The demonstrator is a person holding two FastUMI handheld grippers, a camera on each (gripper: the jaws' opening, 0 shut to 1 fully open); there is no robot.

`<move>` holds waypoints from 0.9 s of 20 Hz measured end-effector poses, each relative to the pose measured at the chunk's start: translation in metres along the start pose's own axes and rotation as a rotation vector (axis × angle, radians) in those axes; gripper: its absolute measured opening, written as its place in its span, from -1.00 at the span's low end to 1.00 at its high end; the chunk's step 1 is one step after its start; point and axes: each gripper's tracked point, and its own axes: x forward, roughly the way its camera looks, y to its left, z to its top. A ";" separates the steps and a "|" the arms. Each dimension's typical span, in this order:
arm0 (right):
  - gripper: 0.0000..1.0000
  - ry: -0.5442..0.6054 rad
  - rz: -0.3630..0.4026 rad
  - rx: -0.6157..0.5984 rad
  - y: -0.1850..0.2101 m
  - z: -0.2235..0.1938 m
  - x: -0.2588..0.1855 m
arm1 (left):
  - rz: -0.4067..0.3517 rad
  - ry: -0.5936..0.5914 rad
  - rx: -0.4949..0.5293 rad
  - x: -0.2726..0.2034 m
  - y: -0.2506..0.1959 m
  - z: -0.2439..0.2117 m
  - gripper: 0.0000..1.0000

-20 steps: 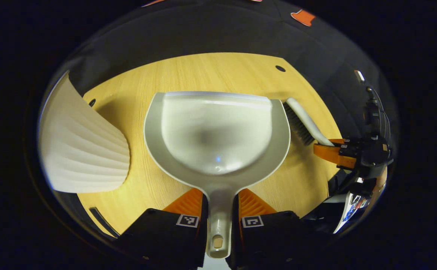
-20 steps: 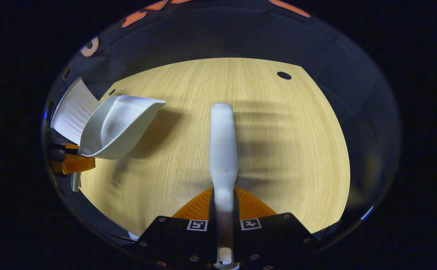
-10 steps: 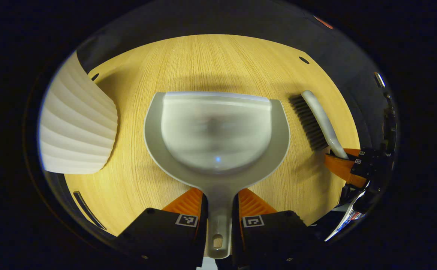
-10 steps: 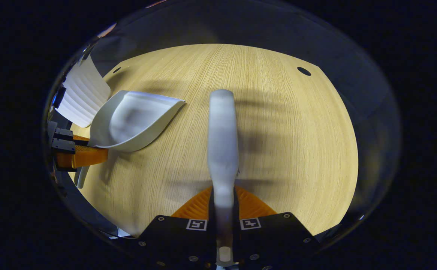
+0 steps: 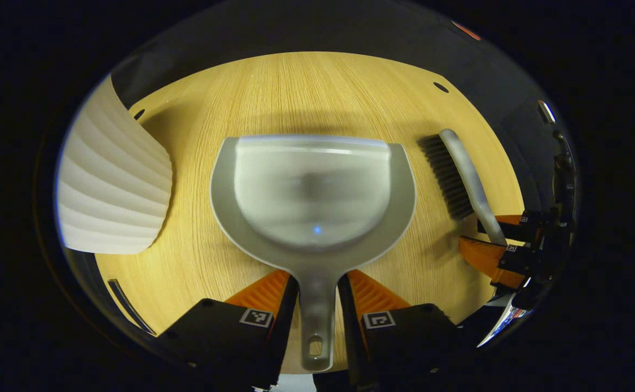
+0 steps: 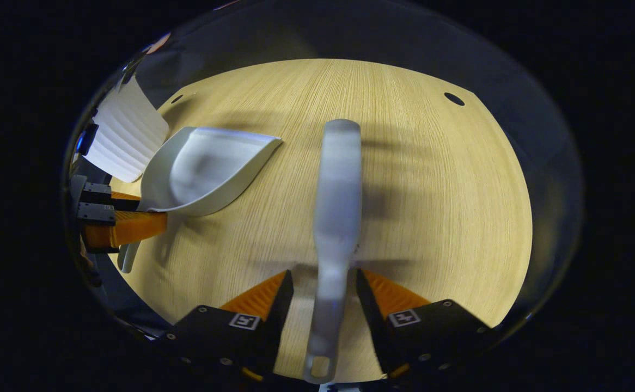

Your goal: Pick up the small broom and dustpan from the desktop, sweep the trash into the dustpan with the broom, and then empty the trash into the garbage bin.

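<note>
Now the left claw (image 5: 317, 288) is spread open, with a gap on each side of the dustpan (image 5: 313, 190) handle, so its orange fingers (image 5: 260, 291) do not press on it. In the left gripper view the dustpan lies flat on the wooden surface (image 5: 295, 87), its wide mouth pointing to the far side and its handle pointing back between the fingers. A white ribbed bin (image 5: 113, 185) stands at the left, just beside the dustpan but not touching it. At the right, the broom (image 5: 456, 174) lies on the surface with its dark bristles facing the dustpan, and the right claw sits at its handle end, with a gap showing between its fingers. In the right gripper view the right claw (image 6: 323, 288) is open too, and the broom (image 6: 336, 218) handle lies loose between its orange fingers (image 6: 263, 294), a little tilted, not squeezed. Its far end points away across the surface (image 6: 432, 190). Off to the left there, the dustpan (image 6: 203, 169) rests on the surface with the left claw (image 6: 124, 226) at its handle, and the bin (image 6: 127, 133) is behind it. No trash can be seen inside the dustpan.
</note>
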 end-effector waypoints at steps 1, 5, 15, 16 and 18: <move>0.55 -0.002 -0.001 0.001 0.000 0.001 -0.001 | -0.007 0.002 0.003 0.000 -0.002 -0.001 0.18; 0.94 -0.015 0.002 0.016 0.001 0.002 -0.006 | -0.010 -0.007 0.000 -0.005 -0.002 0.000 0.96; 0.92 -0.430 -0.017 0.083 0.002 0.079 -0.124 | 0.046 -0.422 0.060 -0.095 -0.011 0.049 0.96; 0.92 -0.487 -0.012 0.082 0.006 0.085 -0.137 | 0.043 -0.505 0.072 -0.111 -0.016 0.059 0.96; 0.92 -0.607 0.006 0.090 0.006 0.084 -0.163 | 0.051 -0.673 0.103 -0.117 -0.014 0.068 0.95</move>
